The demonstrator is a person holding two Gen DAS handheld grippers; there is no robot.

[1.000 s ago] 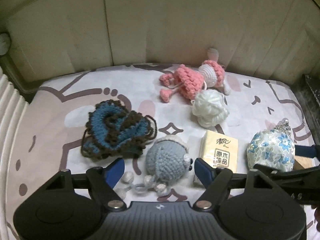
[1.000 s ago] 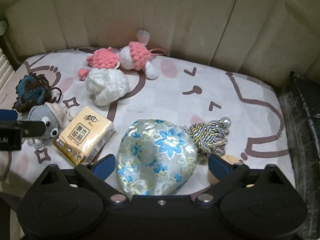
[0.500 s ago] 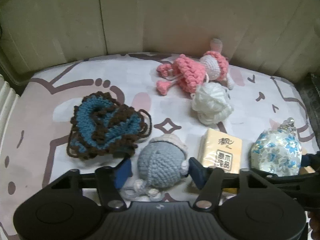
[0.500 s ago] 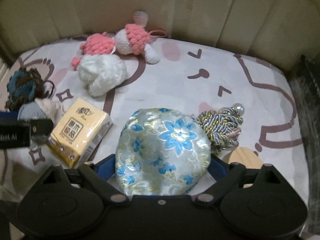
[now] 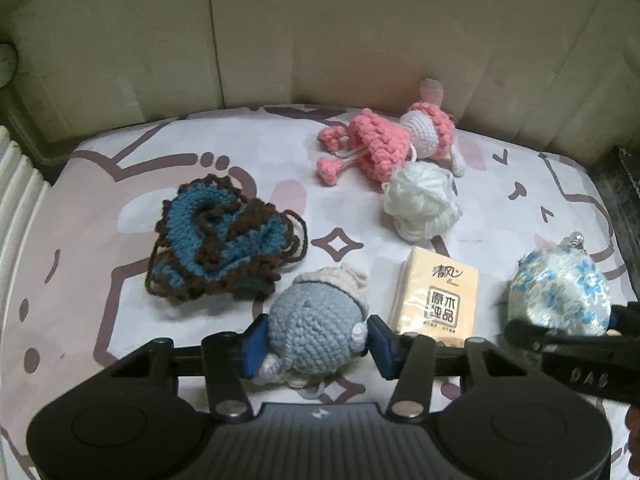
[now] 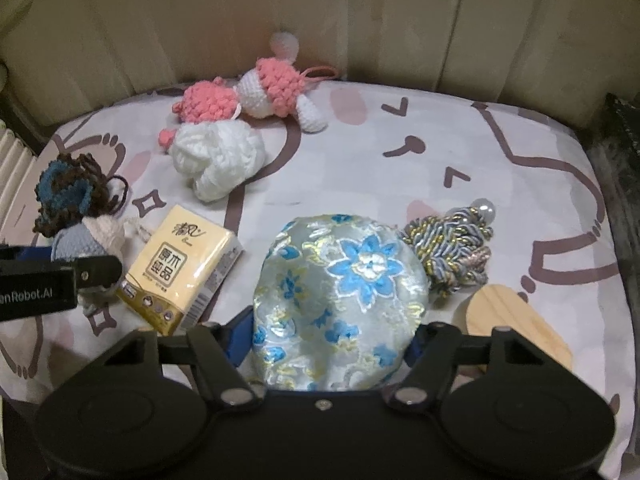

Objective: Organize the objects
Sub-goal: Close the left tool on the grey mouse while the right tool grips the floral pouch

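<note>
Crocheted grey toy (image 5: 316, 330) sits near, clenched between the closing left gripper (image 5: 316, 344) pads. Only the right view shows the wooden piece (image 6: 516, 320) and tassel (image 6: 452, 248) right of the brocade pouch (image 6: 340, 300), which the closing right gripper (image 6: 328, 344) squeezes.

Brocade pouch (image 6: 340, 292) between hand-held gripper (image 6: 326, 340) pads

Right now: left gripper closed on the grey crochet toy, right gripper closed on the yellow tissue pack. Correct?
Half right. The left gripper is on the grey crochet toy, but the right wrist view shows the right gripper clamping the blue-flowered brocade pouch. The yellow tissue pack lies untouched beside it.
</note>
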